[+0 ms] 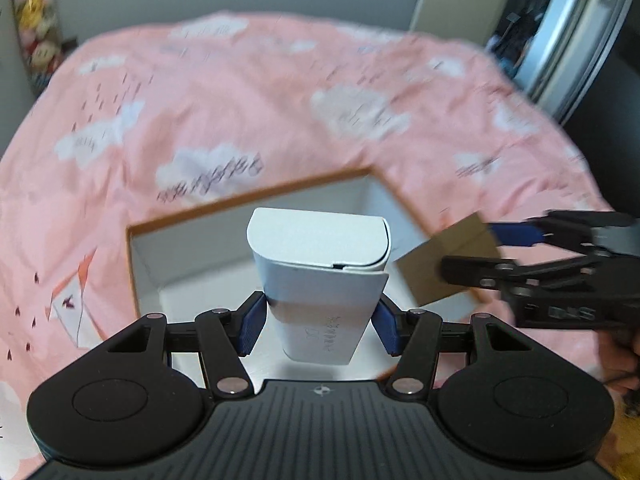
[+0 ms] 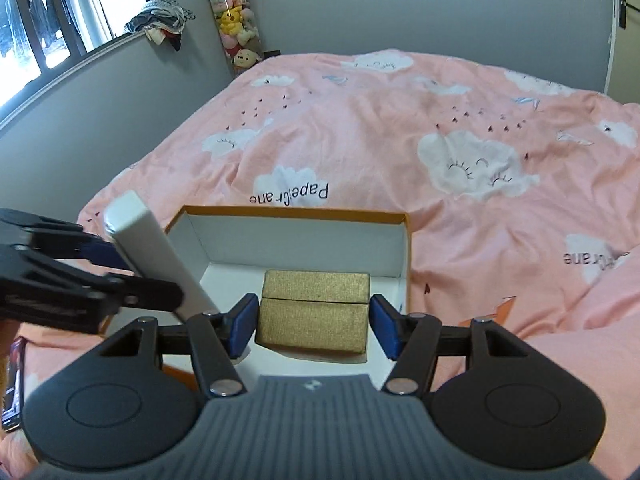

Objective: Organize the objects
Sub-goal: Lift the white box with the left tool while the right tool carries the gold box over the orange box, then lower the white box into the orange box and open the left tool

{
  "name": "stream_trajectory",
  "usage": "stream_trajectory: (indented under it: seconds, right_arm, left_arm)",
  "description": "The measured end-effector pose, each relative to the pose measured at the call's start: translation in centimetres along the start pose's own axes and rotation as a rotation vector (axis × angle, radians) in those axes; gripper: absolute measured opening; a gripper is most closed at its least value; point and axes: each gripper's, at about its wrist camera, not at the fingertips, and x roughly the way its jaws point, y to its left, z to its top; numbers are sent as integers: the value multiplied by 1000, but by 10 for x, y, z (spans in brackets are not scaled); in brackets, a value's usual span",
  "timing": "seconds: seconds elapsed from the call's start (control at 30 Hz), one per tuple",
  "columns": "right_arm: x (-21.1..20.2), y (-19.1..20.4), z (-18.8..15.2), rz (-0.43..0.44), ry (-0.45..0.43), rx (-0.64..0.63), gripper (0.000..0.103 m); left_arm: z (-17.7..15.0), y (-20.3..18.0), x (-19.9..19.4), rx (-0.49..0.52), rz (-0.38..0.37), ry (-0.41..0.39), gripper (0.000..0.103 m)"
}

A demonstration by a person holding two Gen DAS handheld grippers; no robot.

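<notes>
An open box [image 1: 240, 200] with an orange rim and white inside lies on the pink bed; it also shows in the right wrist view [image 2: 296, 212]. My left gripper [image 1: 318, 322] is shut on a white carton [image 1: 320, 272] and holds it over the box; the carton shows at the left of the right wrist view [image 2: 156, 256]. My right gripper [image 2: 312, 326] is shut on a gold box [image 2: 314, 312] and holds it inside the open box. The gold box [image 1: 444, 264] and right gripper [image 1: 472, 252] show at the right of the left wrist view.
The pink cloud-print duvet [image 2: 400, 140] covers the bed all around the box. A tube of plush toys [image 2: 234, 12] stands in the far corner by a grey wall. A window ledge with clothes [image 2: 160, 20] runs along the left.
</notes>
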Motion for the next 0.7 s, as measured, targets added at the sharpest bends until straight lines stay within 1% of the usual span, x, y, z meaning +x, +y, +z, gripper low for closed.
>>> stream_trajectory:
  seconds: [0.1, 0.23, 0.3, 0.43, 0.5, 0.6, 0.67, 0.7]
  right_arm:
    - [19, 1, -5, 22, 30, -12, 62]
    - [44, 4, -7, 57, 73, -31, 62]
    - [55, 6, -5, 72, 88, -32, 62]
    - [74, 9, 3, 83, 101, -34, 62]
    - [80, 9, 6, 83, 105, -29, 62]
    - [90, 7, 9, 84, 112, -16, 62]
    - [94, 4, 9, 83, 119, -12, 62]
    - [97, 3, 8, 82, 123, -11, 62]
  left_arm:
    - [0, 17, 26, -27, 42, 93, 65]
    - [-4, 34, 52, -40, 48, 201, 65]
    - [-3, 39, 59, -38, 45, 211, 66]
    - [12, 41, 70, -38, 56, 215, 65]
    - [19, 42, 84, -33, 111, 218, 65]
    - [23, 50, 110, -35, 226, 231, 65]
    - [24, 57, 121, -41, 268, 237, 65]
    - [24, 58, 124, -45, 272, 240, 65]
